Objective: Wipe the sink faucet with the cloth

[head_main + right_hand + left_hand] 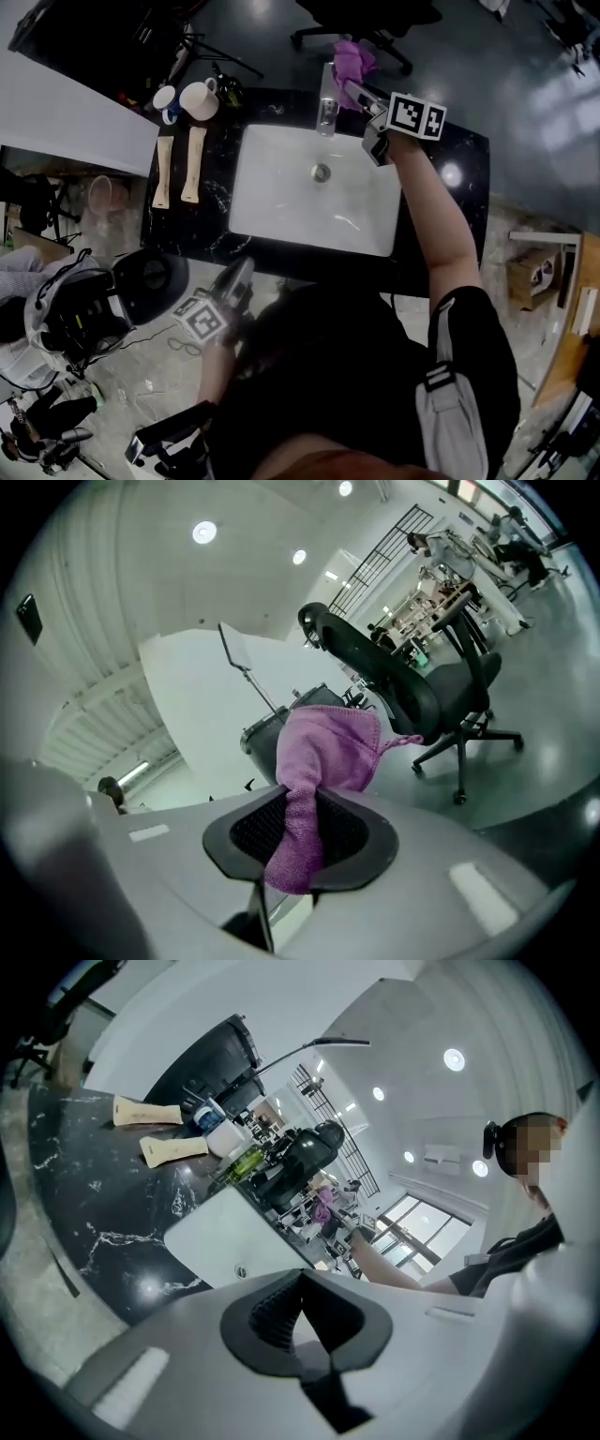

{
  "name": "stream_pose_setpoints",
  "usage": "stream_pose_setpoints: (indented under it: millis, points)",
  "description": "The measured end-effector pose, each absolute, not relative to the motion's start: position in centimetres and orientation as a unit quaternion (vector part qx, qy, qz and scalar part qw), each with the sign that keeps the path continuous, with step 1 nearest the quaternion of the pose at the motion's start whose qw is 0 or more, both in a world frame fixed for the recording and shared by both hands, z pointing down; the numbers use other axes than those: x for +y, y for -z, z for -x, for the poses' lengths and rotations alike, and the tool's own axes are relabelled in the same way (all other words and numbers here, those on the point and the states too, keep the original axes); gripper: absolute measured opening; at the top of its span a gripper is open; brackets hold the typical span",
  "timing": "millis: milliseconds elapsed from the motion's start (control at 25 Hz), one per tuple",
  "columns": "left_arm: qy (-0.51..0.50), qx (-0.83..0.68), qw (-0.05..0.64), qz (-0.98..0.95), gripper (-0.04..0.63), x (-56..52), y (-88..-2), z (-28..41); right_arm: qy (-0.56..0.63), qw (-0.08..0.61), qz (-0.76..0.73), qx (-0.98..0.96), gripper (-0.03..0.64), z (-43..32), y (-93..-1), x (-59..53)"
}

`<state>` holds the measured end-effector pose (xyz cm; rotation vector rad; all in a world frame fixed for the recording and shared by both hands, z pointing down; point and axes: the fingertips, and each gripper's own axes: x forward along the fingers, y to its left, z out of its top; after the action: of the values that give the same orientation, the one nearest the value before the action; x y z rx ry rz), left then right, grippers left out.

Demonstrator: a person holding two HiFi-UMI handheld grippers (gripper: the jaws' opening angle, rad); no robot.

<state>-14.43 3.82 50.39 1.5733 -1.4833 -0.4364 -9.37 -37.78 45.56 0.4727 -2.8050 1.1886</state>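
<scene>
A chrome faucet [327, 114] stands at the far rim of the white sink [281, 202] set in a black marble counter. My right gripper [358, 92] is raised just right of and beyond the faucet, shut on a purple cloth [352, 60] that bunches out past its jaws. In the right gripper view the cloth [323, 752] hangs pinched between the pads, in front of an office chair. My left gripper [236, 278] is held low at the counter's near edge, shut and empty; its view looks across the sink [234, 1241] toward the cloth [323, 1206].
Two cream tubes [178, 167] lie on the counter left of the sink, with two cups [187, 99] and a green bottle [228, 90] behind them. A black office chair [370, 19] stands on the floor beyond the counter. Camera gear [70, 323] crowds the floor at near left.
</scene>
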Motion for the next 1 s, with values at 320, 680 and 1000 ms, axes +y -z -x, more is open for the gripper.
stream_pose_setpoints:
  millis: [320,680,1000]
  points:
    - [0.186,-0.619,0.469,-0.602,0.000,5.1,-51.5,15.1,-0.418,0.146,-0.197,-0.874,0.095,9.7,-54.4,-39.9]
    - [0.195,-0.617,0.471,-0.599,0.000,5.1,-52.1,14.6,-0.375,0.359,-0.220,-0.826,0.094,9.7,-62.3,-40.1]
    - [0.194,-0.614,0.464,-0.609,0.001,5.1,-51.3,14.8,-0.434,0.235,-0.189,-0.849,0.094,9.8,-58.9,-40.2]
